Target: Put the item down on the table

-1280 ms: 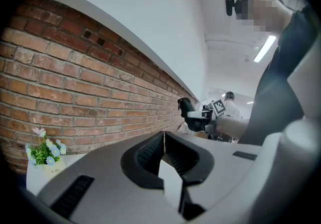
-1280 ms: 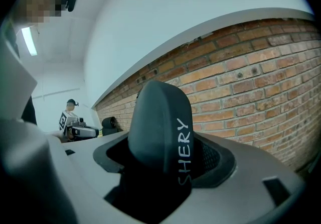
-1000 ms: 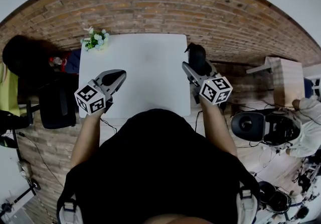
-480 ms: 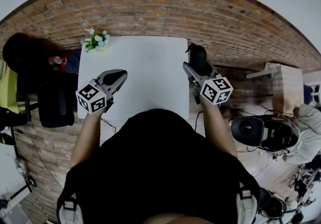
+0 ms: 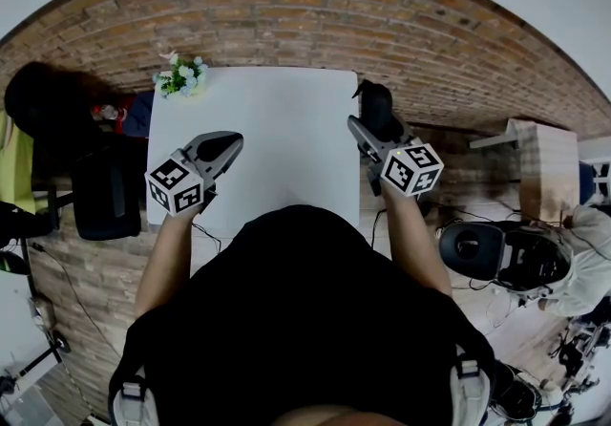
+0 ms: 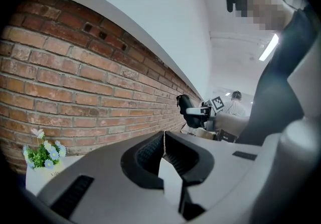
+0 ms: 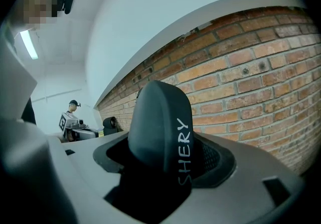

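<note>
- Nearest, bottom of the head view: my black top [image 5: 296,319], with both forearms reaching up-frame.
- Left gripper [image 5: 221,143]: jaws closed flush on each other with nothing between them (the left gripper view [image 6: 163,143] shows the pads meeting in a thin seam). It hangs over the lower-left part of the table [image 5: 277,118], marker cube toward me.
- Right gripper [image 5: 370,133]: clamped on the item [image 5: 375,109], a dark rounded block.
- In the right gripper view the item [image 7: 159,126] stands up from between the jaws of the right gripper [image 7: 163,165], with white lettering "SHERY" down its side.
- Item position: held in the jaws, not on the table. In the head view it sits just right of the table's right edge, centre-right of frame.
- Table: white, bare surface, mid-frame.
- Flowers [image 5: 181,76]: a small white-and-blue bunch on the table's upper-left corner, also at lower left of the left gripper view [image 6: 43,153].
- Dark chair [image 5: 110,197]: left of the table.
- Brick wall [image 5: 315,4]: across the top of the frame, behind the table.
- Far right edge: another person [image 5: 584,252] in light clothing.
</note>
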Demonstrator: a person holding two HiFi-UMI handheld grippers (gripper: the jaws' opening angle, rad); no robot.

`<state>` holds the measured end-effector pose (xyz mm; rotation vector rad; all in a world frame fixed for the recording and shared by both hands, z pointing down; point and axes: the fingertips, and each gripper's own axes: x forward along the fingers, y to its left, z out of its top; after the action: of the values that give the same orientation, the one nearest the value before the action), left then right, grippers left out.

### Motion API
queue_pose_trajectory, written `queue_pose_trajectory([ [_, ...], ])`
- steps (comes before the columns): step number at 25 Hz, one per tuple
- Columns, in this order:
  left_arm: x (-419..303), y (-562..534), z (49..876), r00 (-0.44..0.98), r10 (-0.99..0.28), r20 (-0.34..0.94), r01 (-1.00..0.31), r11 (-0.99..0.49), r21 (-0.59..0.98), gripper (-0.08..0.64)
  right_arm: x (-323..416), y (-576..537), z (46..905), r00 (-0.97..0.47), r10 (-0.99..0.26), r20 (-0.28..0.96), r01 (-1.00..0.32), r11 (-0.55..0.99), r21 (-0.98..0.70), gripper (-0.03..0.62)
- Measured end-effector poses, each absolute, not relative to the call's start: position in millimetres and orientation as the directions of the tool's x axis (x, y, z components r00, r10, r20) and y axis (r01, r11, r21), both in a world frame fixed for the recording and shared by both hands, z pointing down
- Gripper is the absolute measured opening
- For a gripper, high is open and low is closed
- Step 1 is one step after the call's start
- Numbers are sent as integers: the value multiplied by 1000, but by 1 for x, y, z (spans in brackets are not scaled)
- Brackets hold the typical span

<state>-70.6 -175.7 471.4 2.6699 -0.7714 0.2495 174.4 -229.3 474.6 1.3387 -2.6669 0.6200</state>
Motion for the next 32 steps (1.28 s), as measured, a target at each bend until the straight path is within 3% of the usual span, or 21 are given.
queue_pose_trajectory([
  [18, -70, -183, 486, 830, -472, 296, -548, -788, 280, 15, 167, -245, 505, -593, -724, 353, -803, 561, -199, 351],
  [32, -68, -190, 492, 833, -458, 311, -542, -790, 286, 17, 168, -258, 552, -577, -688, 441, -812, 543, -214, 351],
])
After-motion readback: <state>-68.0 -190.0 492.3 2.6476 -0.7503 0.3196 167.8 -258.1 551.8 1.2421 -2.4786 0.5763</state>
